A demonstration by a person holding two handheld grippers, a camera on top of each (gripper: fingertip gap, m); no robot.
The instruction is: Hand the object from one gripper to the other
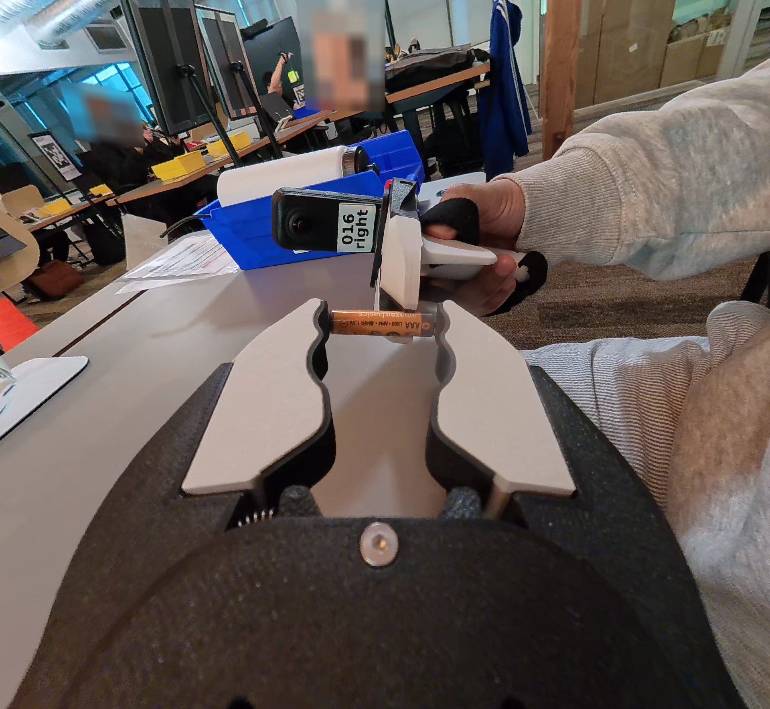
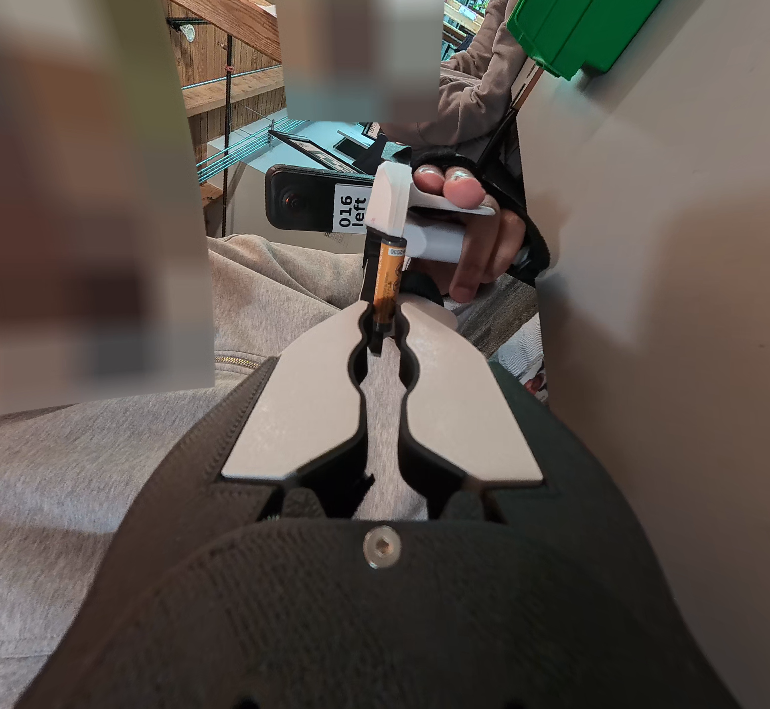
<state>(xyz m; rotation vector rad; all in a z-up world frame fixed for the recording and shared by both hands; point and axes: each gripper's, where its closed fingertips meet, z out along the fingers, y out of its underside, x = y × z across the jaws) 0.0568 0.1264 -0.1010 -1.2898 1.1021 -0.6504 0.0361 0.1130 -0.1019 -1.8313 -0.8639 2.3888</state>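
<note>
The battery (image 1: pixel 381 323) is held lengthwise between the left gripper (image 1: pixel 381 324) tips and pinched crosswise by the right gripper (image 2: pixel 382 316). The handover is judged mid-exchange; 1 grip must be released next.

Right tongs (image 2: pixel 382 324) closed on a battery (image 2: pixel 388 279), its far end between the left tongs (image 2: pixel 385 231).

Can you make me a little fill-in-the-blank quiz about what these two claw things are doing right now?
1. The small object between the two grippers is a gold and black ____.
2. In the left wrist view the battery spans the left gripper jaws end to ____.
3. The right gripper is ____ on the battery's end.
4. Behind them sits a ____ plastic bin.

Missing words: battery; end; shut; blue
</note>
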